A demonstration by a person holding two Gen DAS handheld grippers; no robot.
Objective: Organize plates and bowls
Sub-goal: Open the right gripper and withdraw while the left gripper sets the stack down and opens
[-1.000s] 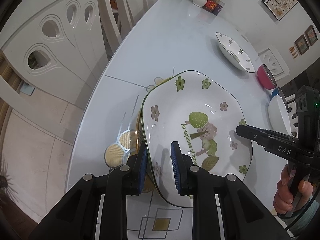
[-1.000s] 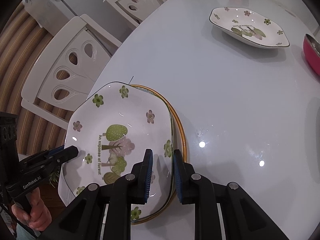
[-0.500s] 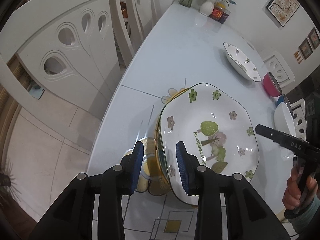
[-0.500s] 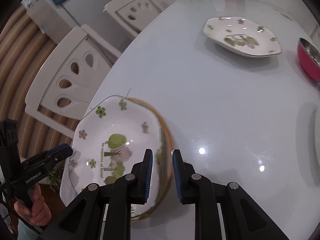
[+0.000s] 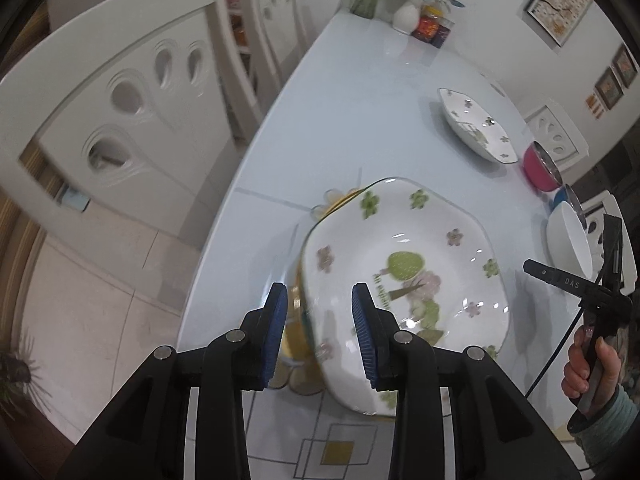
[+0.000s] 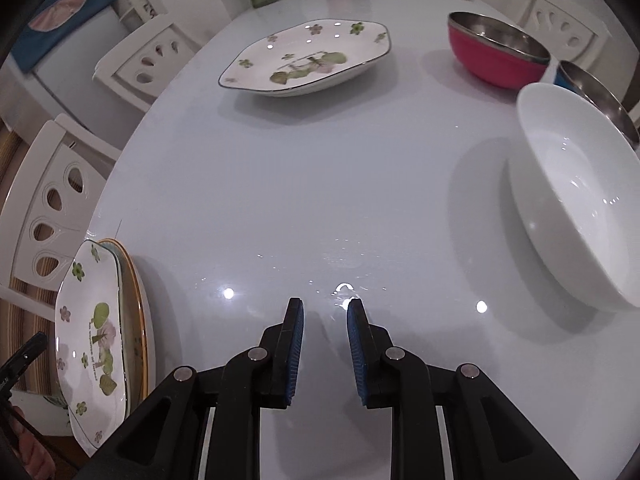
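Observation:
A white floral plate [image 5: 404, 280] lies on top of a yellow-rimmed plate [image 5: 298, 300] at the table's near left edge; the stack also shows in the right wrist view [image 6: 94, 336]. My left gripper [image 5: 320, 300] is open, its jaws astride the floral plate's near rim without gripping it. My right gripper [image 6: 324, 308] is open and empty over bare table. A second floral plate [image 6: 308, 58] lies farther back. A white bowl [image 6: 572, 200], a pink bowl [image 6: 496, 56] and a blue bowl [image 6: 592, 84] stand at the right.
White chairs [image 5: 120, 92] line the table's left side. A vase with flowers [image 5: 408, 16] and small jars [image 5: 434, 28] stand at the far end. The white table [image 6: 320, 184] has a wide bare stretch in the middle.
Both grippers opened and let go of the floral plate, which now rests on the yellow-rimmed plate. My right gripper swung right, away from the stack, toward the bowls.

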